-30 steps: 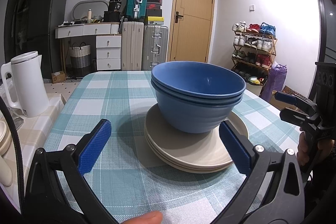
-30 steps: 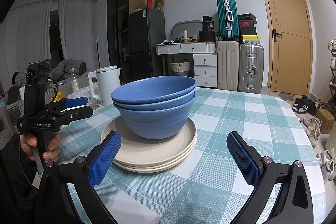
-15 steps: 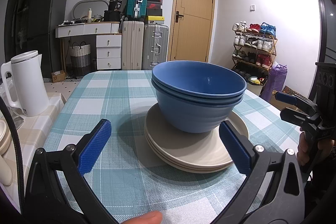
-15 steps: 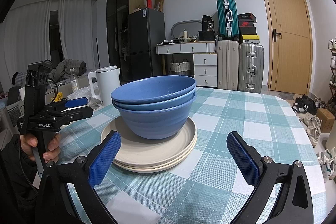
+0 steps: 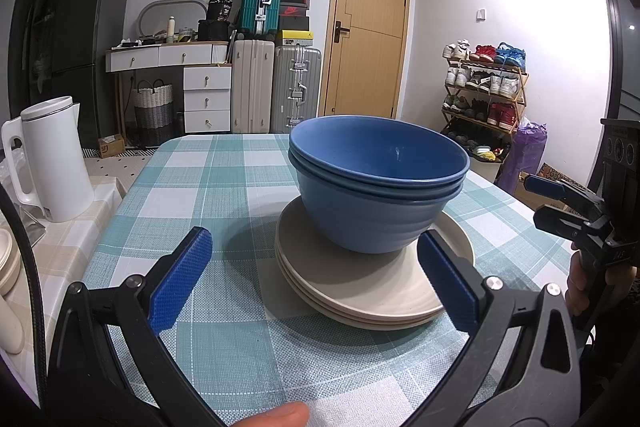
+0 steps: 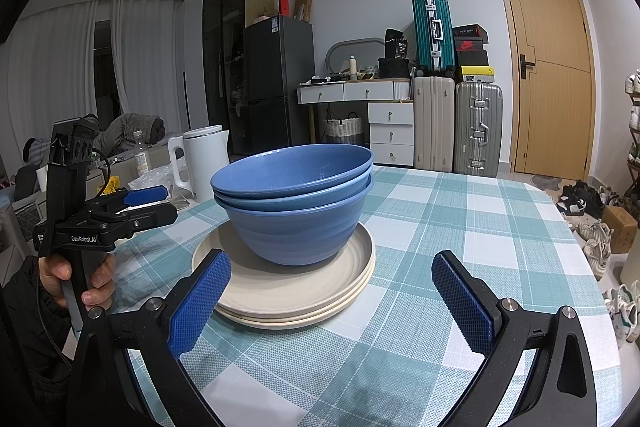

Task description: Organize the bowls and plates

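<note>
Three nested blue bowls [image 5: 376, 187] stand on a stack of three beige plates [image 5: 372, 287] on the checked table [image 5: 200, 179]. They also show in the right wrist view, bowls [image 6: 296, 203] on plates [image 6: 288, 291]. My left gripper [image 5: 316, 279] is open and empty, just short of the plates' near rim. My right gripper [image 6: 332, 303] is open and empty, its left finger at the plates' edge. Each gripper shows in the other's view: the right one [image 5: 560, 203] and the left one [image 6: 140, 203], both open.
A white kettle [image 5: 52, 159] stands on a side counter left of the table; it also shows in the right wrist view [image 6: 204, 155]. Beige dishes [image 5: 6, 263] sit at the far left edge. Suitcases, drawers and a door stand behind; a shoe rack [image 5: 484, 95] is on the right.
</note>
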Available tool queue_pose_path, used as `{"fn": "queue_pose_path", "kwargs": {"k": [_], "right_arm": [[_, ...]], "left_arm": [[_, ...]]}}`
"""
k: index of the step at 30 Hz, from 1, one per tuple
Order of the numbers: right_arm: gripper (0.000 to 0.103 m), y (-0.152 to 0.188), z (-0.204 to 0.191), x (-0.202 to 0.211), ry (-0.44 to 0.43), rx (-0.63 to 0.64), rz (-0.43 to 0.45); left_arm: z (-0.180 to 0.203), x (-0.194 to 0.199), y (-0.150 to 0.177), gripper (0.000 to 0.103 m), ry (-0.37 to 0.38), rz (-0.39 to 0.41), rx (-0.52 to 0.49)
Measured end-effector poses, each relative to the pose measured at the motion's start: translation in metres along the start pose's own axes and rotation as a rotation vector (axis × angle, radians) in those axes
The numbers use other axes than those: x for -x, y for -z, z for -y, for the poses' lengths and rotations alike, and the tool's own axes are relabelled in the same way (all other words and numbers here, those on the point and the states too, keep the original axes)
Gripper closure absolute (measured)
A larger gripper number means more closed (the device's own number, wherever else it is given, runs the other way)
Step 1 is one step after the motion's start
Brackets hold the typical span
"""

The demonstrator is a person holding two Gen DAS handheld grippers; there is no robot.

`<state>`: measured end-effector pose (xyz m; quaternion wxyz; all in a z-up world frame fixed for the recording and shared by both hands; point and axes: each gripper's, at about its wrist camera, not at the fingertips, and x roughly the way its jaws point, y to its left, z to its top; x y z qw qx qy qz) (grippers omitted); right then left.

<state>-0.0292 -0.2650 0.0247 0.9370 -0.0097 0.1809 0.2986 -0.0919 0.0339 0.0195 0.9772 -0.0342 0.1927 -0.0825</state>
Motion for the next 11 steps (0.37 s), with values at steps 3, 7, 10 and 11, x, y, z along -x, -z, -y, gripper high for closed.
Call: {"fn": "queue_pose_path", "kwargs": {"k": [3,7,10,11], "right_arm": [[0.000,0.0000,0.0000,0.0000,0.000,0.000,0.000],[0.000,-0.0001,0.0001,-0.0001,0.000,0.000,0.000],[0.000,-0.0001,0.0000,0.0000,0.000,0.000,0.000],[0.000,-0.0001,0.0002,-0.0001,0.000,0.000,0.000]], "left_arm": [[0.0001,-0.0001,-0.0001,0.001,0.000,0.000,0.000],[0.0004,0.0001,0.0010,0.001,0.003,0.001,0.000],[0.0008,0.0003,0.0033,0.001,0.004,0.002,0.000],[0.0008,0.0004,0.0035,0.001,0.002,0.002,0.000]]}}
